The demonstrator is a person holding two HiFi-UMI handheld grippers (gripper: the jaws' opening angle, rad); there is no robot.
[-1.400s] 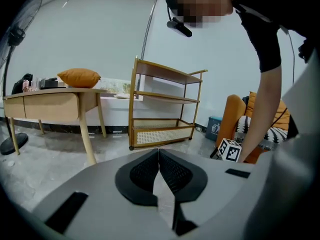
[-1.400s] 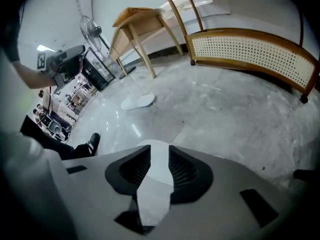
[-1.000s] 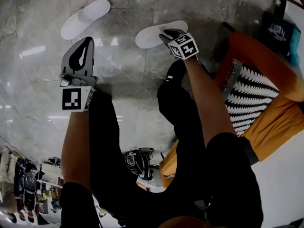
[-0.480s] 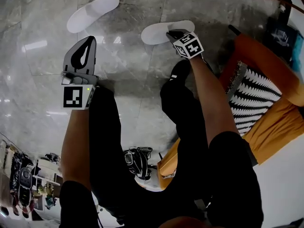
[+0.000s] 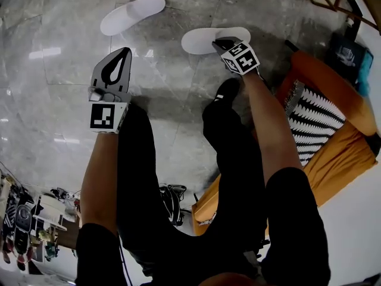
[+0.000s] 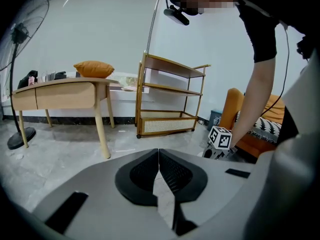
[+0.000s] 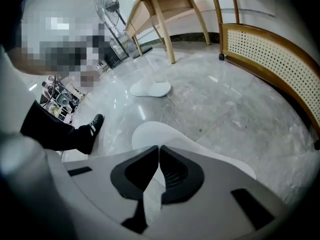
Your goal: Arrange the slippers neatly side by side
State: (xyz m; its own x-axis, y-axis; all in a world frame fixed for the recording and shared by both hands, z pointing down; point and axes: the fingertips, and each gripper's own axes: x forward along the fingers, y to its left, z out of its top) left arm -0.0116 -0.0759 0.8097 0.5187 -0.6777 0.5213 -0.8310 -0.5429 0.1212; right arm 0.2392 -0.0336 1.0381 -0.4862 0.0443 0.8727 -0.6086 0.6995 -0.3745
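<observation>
Closing right gripper (image 5: 218, 42) fingers pinch the near slipper (image 5: 202, 40); slide it flat, level beside the far slipper (image 5: 132, 14); left gripper (image 5: 122, 55) fingers pressed together

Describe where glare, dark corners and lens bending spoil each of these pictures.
Head view: glare streaks on the glossy floor at left, dark rounded corners. Left gripper view: the fisheye bows the fan at the left edge. Right gripper view: reflections streak the floor between the near slipper and far slipper; strongly curved rim.
</observation>
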